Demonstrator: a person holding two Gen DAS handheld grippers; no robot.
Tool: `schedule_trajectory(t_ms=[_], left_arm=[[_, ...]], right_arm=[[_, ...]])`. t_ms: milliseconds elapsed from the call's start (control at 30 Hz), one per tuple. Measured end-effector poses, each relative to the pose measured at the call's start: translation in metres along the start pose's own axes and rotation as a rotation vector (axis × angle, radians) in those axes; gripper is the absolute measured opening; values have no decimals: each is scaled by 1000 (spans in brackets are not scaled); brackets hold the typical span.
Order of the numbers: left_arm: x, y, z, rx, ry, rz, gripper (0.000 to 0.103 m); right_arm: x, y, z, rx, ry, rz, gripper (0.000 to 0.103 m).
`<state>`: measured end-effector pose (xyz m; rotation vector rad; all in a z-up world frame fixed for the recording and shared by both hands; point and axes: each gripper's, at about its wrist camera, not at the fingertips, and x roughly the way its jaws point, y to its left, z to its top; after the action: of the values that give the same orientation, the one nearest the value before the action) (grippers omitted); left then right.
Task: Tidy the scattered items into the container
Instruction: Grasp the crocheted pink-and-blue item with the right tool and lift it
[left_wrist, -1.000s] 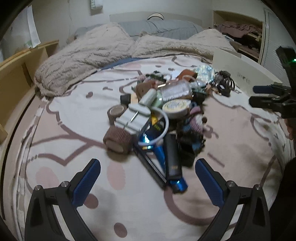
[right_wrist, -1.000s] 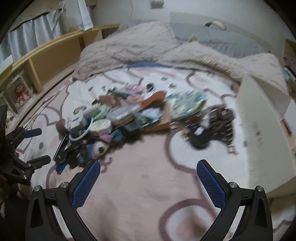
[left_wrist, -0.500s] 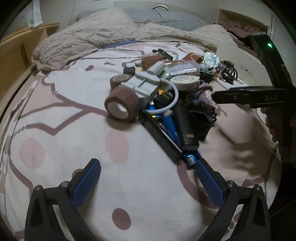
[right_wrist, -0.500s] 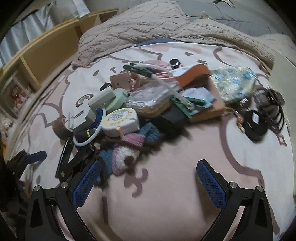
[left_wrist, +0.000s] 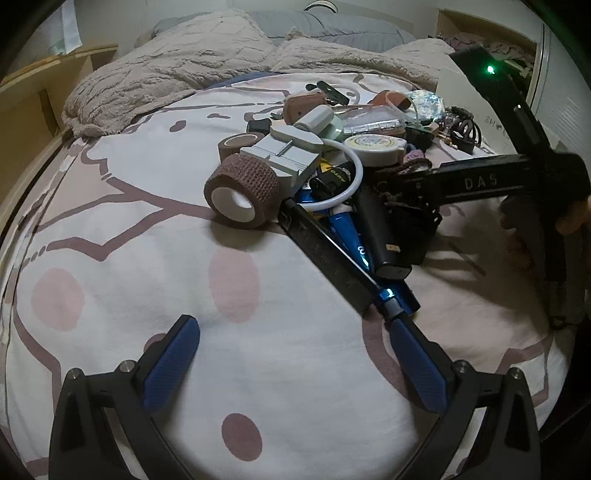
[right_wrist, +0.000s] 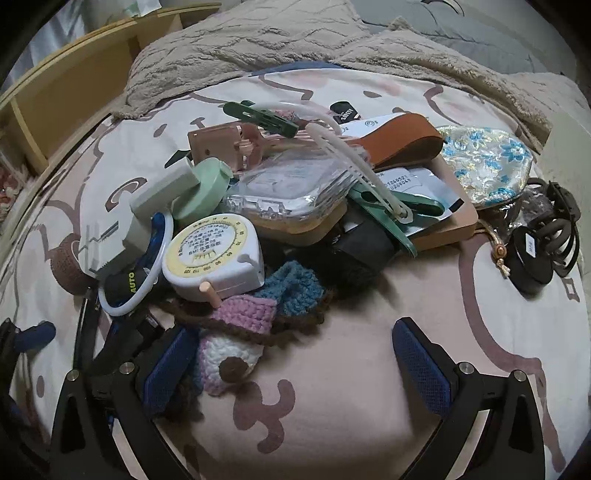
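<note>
A pile of small items lies on the bed. My left gripper (left_wrist: 291, 354) is open, low over the sheet, with its right fingertip (left_wrist: 402, 336) at the end of a blue pen (left_wrist: 391, 295) and a black bar (left_wrist: 325, 251). A brown bandage roll (left_wrist: 243, 192) lies ahead of it. My right gripper (right_wrist: 291, 358) is open, its left finger (right_wrist: 166, 369) against a crocheted piece (right_wrist: 236, 332), purple, white and teal. A round tape measure (right_wrist: 214, 254) sits just beyond. The right gripper also shows in the left wrist view (left_wrist: 391, 184), reaching into the pile. A white box (left_wrist: 480, 107) stands at the far right.
A folded beige blanket (left_wrist: 192, 74) and grey pillows lie at the head of the bed. A wooden shelf (right_wrist: 74, 85) runs along the left side. A floral pouch (right_wrist: 487, 162) and black hair clips (right_wrist: 546, 236) lie at the right of the pile.
Both grippers have moved in close to the pile and lower. The left now reaches the blue pen's end; the right now touches the crocheted piece.
</note>
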<state>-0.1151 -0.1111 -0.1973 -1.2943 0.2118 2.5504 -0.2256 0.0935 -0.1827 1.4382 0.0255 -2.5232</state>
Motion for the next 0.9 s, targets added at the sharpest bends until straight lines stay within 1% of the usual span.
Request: schedule_trajectory(t_ms=[67, 133, 200, 233, 267, 300, 367, 433, 467, 500, 567, 700, 767, 800, 867, 900], left_arm=[[-1, 1, 0, -1, -10, -1, 103], [-3, 0, 0, 2, -20, 0, 103], [-7, 0, 0, 4, -34, -17, 99], [-9, 0, 0, 3, -42, -31, 95], [-11, 0, 1, 1, -50, -52, 93], [-12, 0, 3, -1, -56, -73, 89], [-14, -2, 7, 3, -60, -104, 87], [-16, -9, 12, 23, -59, -125, 79], [-17, -12, 15, 37, -59, -137, 77], [-18, -17, 19, 51, -59, -149, 76], [-20, -25, 27, 76, -61, -168, 75], [-22, -43, 43, 133, -71, -202, 74], [-21, -51, 50, 158, -65, -214, 68], [-20, -55, 52, 167, -58, -222, 65], [-18, -61, 56, 175, -30, -245, 64], [-16, -62, 57, 169, -4, -267, 60]], right_arm=[[-1, 0, -2, 3, -26, 4, 103], [-5, 1, -8, -2, -77, 3, 103], [-10, 0, -13, -3, -122, 27, 90], [-13, -1, -13, -1, -136, 43, 75], [-15, -2, -13, 1, -145, 75, 54], [-15, -2, -14, 0, -148, 112, 46], [-15, 2, -15, -9, -150, 126, 38], [-17, 3, -16, -12, -152, 142, 34], [-17, 2, -17, -8, -152, 151, 31], [-17, 1, -18, 0, -152, 161, 29], [-19, -2, -21, 18, -151, 181, 22], [-26, -5, -31, 22, -149, 190, 20], [-33, -7, -37, 19, -148, 201, 19], [-36, -9, -40, 20, -148, 205, 19], [-44, -16, -47, 24, -153, 208, 19], [-49, -19, -50, 22, -158, 203, 19]])
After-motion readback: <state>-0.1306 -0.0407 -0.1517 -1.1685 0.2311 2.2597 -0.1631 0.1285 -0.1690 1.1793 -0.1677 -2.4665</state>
